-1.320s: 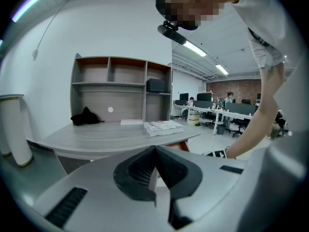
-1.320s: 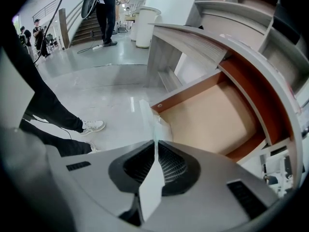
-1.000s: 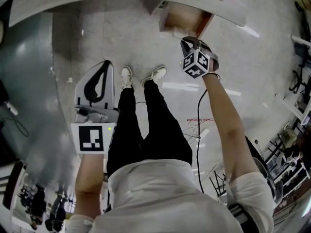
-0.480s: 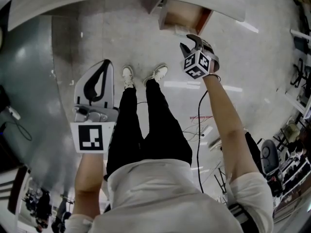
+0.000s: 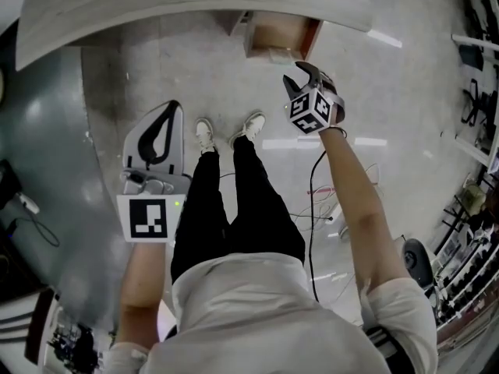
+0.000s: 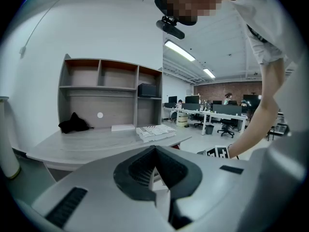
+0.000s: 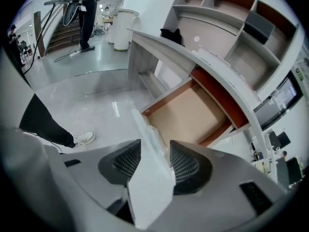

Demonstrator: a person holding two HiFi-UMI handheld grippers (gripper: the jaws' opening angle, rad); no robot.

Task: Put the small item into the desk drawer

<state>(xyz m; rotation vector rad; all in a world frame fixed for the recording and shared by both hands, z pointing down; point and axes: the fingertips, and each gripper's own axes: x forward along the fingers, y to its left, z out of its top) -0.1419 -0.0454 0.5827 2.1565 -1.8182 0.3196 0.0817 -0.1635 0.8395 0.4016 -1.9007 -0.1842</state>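
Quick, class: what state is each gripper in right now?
Left gripper: closed, empty.
Right gripper: open, its jaws have just been opening; white packet between them, not clamped.

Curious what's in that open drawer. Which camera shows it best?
The right gripper view: it looks into the drawer, showing its brown floor and walls. The head view shows it small, from above. The left gripper view shows the desktop, no drawer interior.

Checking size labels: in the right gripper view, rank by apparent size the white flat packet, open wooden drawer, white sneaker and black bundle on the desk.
1. Open wooden drawer and white flat packet: about alike; the packet's nearness leaves them unranked.
2. White sneaker and black bundle: about alike, far smaller.
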